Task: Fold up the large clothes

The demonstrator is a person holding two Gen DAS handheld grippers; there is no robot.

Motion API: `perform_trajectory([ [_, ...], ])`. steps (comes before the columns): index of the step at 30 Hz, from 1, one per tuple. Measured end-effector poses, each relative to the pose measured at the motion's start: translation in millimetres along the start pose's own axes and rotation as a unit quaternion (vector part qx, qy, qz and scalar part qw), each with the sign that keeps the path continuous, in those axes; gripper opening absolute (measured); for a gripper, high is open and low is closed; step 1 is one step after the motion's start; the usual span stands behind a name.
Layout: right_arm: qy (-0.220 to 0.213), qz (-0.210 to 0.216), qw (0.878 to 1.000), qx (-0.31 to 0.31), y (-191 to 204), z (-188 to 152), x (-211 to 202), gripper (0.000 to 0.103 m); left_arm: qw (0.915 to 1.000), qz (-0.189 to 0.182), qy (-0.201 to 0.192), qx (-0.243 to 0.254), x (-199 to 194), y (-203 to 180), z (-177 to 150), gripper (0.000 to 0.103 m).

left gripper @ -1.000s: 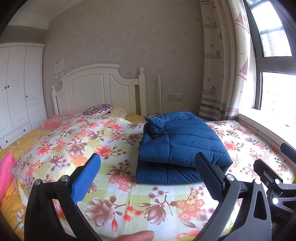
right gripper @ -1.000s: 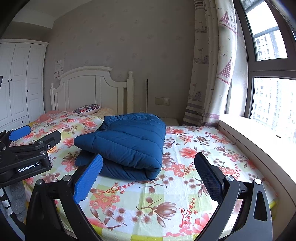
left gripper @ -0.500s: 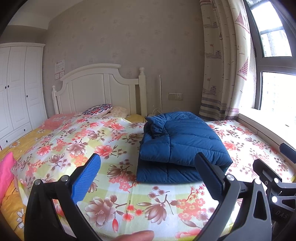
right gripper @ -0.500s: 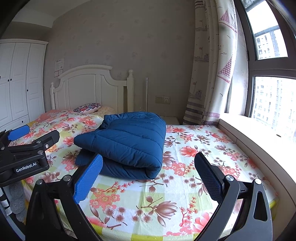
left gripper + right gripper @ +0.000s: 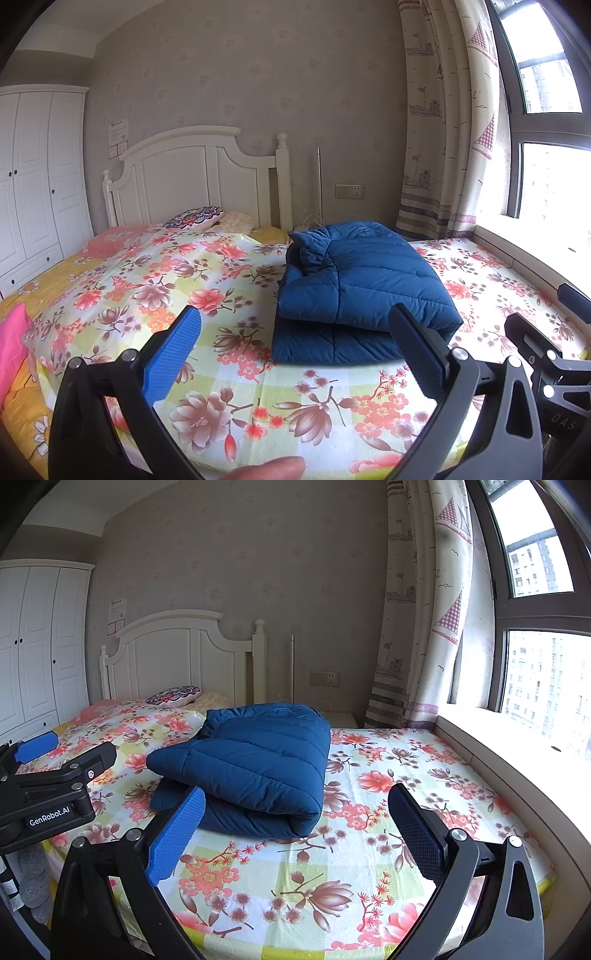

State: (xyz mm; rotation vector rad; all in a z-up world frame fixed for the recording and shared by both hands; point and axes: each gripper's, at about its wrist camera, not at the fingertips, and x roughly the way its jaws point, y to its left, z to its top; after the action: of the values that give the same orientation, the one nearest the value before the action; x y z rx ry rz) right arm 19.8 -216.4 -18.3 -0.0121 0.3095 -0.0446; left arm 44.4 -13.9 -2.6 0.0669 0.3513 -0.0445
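Note:
A blue quilted down jacket [image 5: 360, 291] lies folded in a thick stack on the flowered bed sheet [image 5: 166, 280]; the right wrist view shows the jacket [image 5: 255, 764] from its rolled side. My left gripper [image 5: 295, 332] hangs open above the foot of the bed, short of the jacket, with nothing between its fingers. My right gripper [image 5: 295, 812] is open too, empty, just in front of the jacket's near edge. Each gripper shows at the edge of the other's view: the right one [image 5: 554, 332] and the left one [image 5: 55, 760].
A white headboard [image 5: 192, 177] and small pillows [image 5: 195, 218] stand at the far end of the bed. A white wardrobe [image 5: 33, 177] is on the left. A curtain [image 5: 443, 129] and a window sill [image 5: 517, 746] run along the right. A fingertip [image 5: 273, 467] shows at the bottom.
Both views have drifted slightly; the jacket sits a touch higher in frame. Both grippers stay open and the jacket has not moved.

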Motion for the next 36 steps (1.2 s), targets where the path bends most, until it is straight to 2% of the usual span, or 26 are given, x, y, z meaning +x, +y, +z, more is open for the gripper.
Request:
perform_trajectory([
  [36, 0.002, -0.001, 1.0, 0.004, 6.8, -1.7, -2.4, 0.096, 1.0, 0.0, 0.003, 0.001, -3.4, 3.8, -2.4, 0.101],
])
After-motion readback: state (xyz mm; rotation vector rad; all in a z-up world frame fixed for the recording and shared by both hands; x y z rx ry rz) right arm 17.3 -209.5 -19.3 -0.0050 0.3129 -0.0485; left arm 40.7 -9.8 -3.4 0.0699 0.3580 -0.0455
